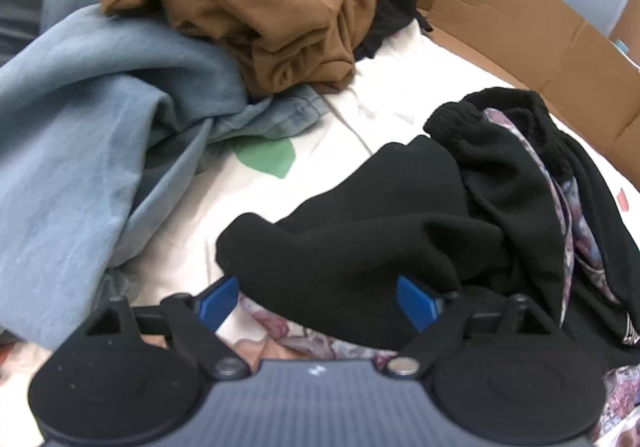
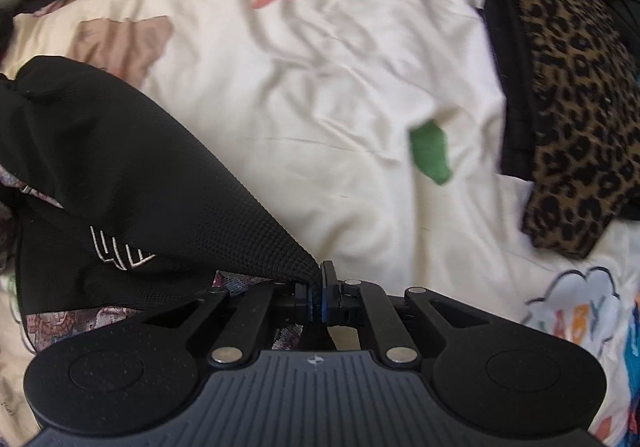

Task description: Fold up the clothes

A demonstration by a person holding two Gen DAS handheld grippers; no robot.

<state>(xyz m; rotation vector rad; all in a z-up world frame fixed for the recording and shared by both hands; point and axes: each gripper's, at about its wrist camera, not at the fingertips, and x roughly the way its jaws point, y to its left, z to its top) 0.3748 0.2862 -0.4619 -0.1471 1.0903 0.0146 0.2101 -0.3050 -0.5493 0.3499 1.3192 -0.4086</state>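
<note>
Cream bedsheet (image 2: 320,87), clothes heaped unfolded. Right gripper (image 2: 318,297) pinching black garment (image 2: 140,175) corner; left gripper (image 1: 318,301) spread, apparently straddling it. Folding barely begun.

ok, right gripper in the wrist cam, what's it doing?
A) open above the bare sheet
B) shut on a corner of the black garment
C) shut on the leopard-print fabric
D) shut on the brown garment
B: the right gripper has its jaws together with a corner of the black garment pinched between them; the leopard-print fabric lies apart, off to the right.
</note>
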